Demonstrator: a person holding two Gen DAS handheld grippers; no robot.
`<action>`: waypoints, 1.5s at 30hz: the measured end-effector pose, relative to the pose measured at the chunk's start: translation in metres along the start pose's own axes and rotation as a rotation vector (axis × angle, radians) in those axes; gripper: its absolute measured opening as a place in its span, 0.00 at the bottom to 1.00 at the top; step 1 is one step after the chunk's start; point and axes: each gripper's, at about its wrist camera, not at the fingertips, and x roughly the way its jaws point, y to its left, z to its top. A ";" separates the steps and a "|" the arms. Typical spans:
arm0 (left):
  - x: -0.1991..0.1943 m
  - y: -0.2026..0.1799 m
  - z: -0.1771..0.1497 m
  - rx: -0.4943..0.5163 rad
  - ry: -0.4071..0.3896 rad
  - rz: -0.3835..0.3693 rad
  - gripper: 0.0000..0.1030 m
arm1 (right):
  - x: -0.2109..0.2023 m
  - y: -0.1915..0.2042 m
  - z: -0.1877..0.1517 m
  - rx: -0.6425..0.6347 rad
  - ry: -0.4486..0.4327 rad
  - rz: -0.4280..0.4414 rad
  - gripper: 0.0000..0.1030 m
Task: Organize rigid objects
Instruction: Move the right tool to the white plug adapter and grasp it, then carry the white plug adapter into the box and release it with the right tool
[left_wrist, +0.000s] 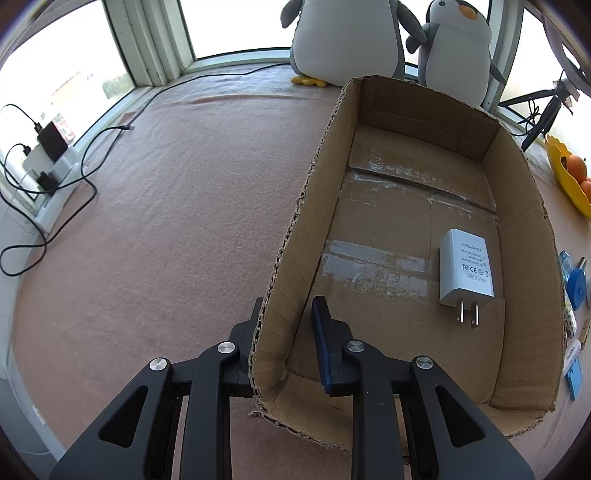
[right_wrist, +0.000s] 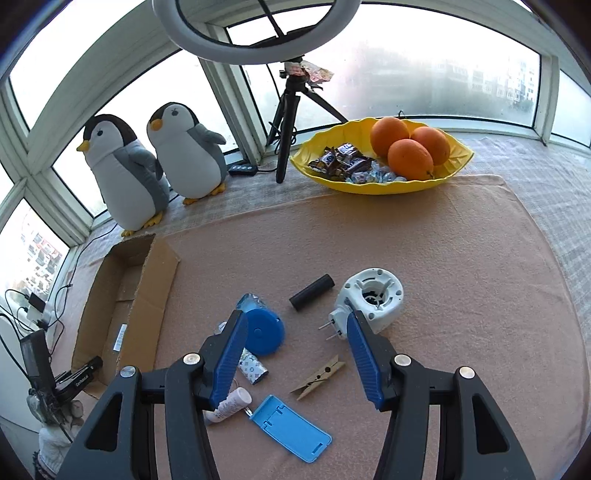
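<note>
Early in the job, by my reading. Box (left_wrist: 417, 229) holds one item only: white adapter (left_wrist: 466, 271), flat on the box floor at about 4 o'clock from its centre, prongs toward the camera.

Left gripper (left_wrist: 284, 332) has its jaws pressed together on the near-left wall of the box, one finger outside, one inside. It looks to be steadying the box.

Right gripper (right_wrist: 295, 354) hangs over the loose pile with jaws spread and nothing between them.

Still out on the desk (right_wrist: 443, 258), right view:
- blue tape measure (right_wrist: 264, 331), at 9 o'clock of the gap between the jaws
- black cylinder (right_wrist: 312, 291), at 12 o'clock
- white plug-in unit (right_wrist: 371, 299), at 1 o'clock
- clothespin (right_wrist: 319, 376), at 5 o'clock
- blue plastic case (right_wrist: 291, 428), at 6 o'clock
- white tube (right_wrist: 231, 404) and patterned pack (right_wrist: 253, 369), partly behind the left finger

So most of the sorting is left.

Writing: the adapter reads "AC/DC ADAPTER", "FC", "MADE IN CHINA"; input and output lines too small to read. Candy wrappers in the yellow bowl (right_wrist: 369, 184) are not legible.
</note>
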 end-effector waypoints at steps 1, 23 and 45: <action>0.000 0.000 0.000 0.000 0.000 0.000 0.21 | 0.002 -0.008 0.002 0.009 -0.003 -0.016 0.50; 0.000 0.001 -0.001 -0.003 0.000 0.003 0.22 | 0.075 -0.092 0.016 0.323 0.181 0.051 0.44; 0.000 0.002 -0.001 -0.004 -0.001 0.003 0.22 | 0.092 -0.087 0.016 0.305 0.230 0.058 0.25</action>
